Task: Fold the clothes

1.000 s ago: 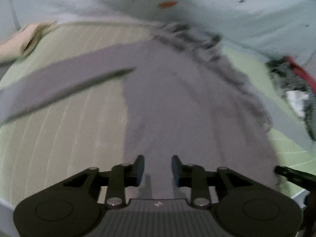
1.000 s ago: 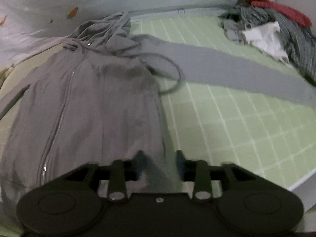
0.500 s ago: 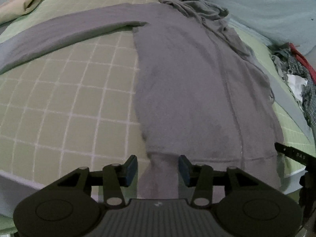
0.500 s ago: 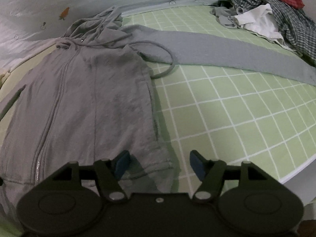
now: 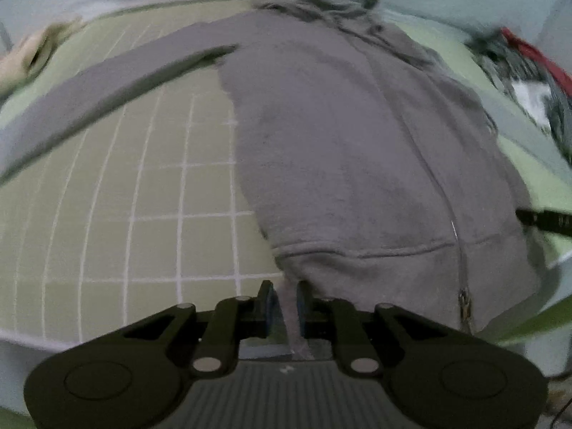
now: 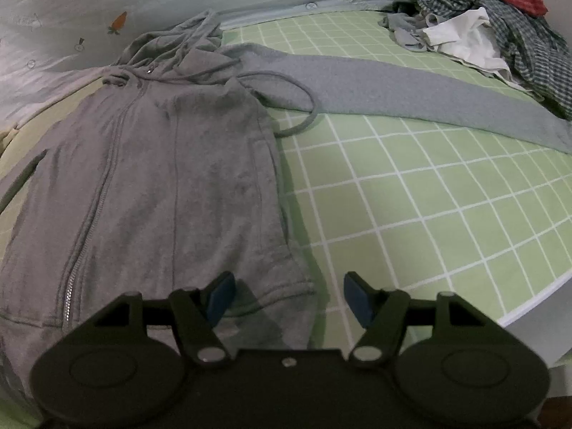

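1. My left gripper (image 5: 284, 309) has its jaws nearly closed, pinching a fold of the hem corner of the grey hoodie (image 5: 343, 164); the cloth rises between the blue pads
2. My right gripper (image 6: 289, 298) has its jaws spread wide and grips nothing; the other hem corner lies just under and ahead of its left pad, the right pad over bare sheet
3. Ahead of both pairs of jaws the hoodie lies flat, front up and zipped, on the bed (image 6: 411, 214), which is covered by a green checked sheet; the zipper (image 6: 93, 214) runs away from me toward the bunched hood (image 6: 178, 39)
4. One sleeve (image 5: 107, 89) stretches out to the left of my left jaws, the other sleeve (image 6: 411, 89) to the right beyond my right jaws, a drawstring (image 6: 304, 107) looping beside it
5. Far right and well beyond the jaws sits a pile of clothes (image 6: 500, 32), checked, white and red; a pale blue quilt (image 6: 89, 10) lies past the hood
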Demonstrator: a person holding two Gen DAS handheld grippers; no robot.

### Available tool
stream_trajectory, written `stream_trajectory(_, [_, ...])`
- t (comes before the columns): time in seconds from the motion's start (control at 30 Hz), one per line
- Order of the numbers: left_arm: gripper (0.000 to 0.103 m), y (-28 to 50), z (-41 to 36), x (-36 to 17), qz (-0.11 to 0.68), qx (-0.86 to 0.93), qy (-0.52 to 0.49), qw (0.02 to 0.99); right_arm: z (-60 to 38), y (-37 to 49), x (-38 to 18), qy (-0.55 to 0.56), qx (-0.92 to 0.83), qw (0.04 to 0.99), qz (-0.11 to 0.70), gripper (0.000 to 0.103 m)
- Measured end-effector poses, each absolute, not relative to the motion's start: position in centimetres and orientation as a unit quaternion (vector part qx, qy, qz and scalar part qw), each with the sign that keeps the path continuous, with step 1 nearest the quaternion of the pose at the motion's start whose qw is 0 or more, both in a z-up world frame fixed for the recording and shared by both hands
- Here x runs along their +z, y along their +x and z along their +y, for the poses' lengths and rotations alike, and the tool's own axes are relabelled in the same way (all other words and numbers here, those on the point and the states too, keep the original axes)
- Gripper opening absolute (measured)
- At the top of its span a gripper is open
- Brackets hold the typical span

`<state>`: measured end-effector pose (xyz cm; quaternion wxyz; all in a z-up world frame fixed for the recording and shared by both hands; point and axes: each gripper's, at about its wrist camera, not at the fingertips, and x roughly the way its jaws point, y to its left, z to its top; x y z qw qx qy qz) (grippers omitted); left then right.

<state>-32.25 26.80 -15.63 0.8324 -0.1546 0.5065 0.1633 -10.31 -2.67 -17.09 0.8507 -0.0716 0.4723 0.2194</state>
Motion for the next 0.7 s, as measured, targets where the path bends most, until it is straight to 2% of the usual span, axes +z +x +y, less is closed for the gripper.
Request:
stream_trajectory(0.17, [0.034,-32.2,26.9,-16.0,0.501,0.158,-0.145,0.839,-2.8,-10.5,-17.2,-0.072,0.217,0.853,0.470,0.069])
stream_trajectory(0.3, [0.034,-32.3,27.2,-16.2,0.490,0.152,-0.162,0.843,-2.8,-10.5,-17.2,-0.074,0.218,0.853,0.469,0.069])
stream_trajectory(0.33, [0.025,-32.3,27.2,-16.3,0.487,0.142,-0.169,0.845,-2.8,-10.5,-17.2,-0.075,0.218,0.853,0.468,0.069])
stream_trajectory(0.37, [0.004,-32.4,27.2,-16.4,0.482,0.130,-0.178,0.848,-2.7,-10.5,-17.2,-0.076,0.218,0.853,0.468,0.069])
stream_trajectory(0.43, [0.004,-32.5,27.1,-16.5,0.474,0.138,-0.203,0.845,-2.7,-10.5,-17.2,-0.078,0.220,0.852,0.468,0.069])
stream_trajectory(0.7, [0.003,-35.0,26.7,-14.5,0.483,0.241,-0.172,0.824,-2.3,-10.4,-17.2,-0.096,0.219,0.850,0.469,0.069])
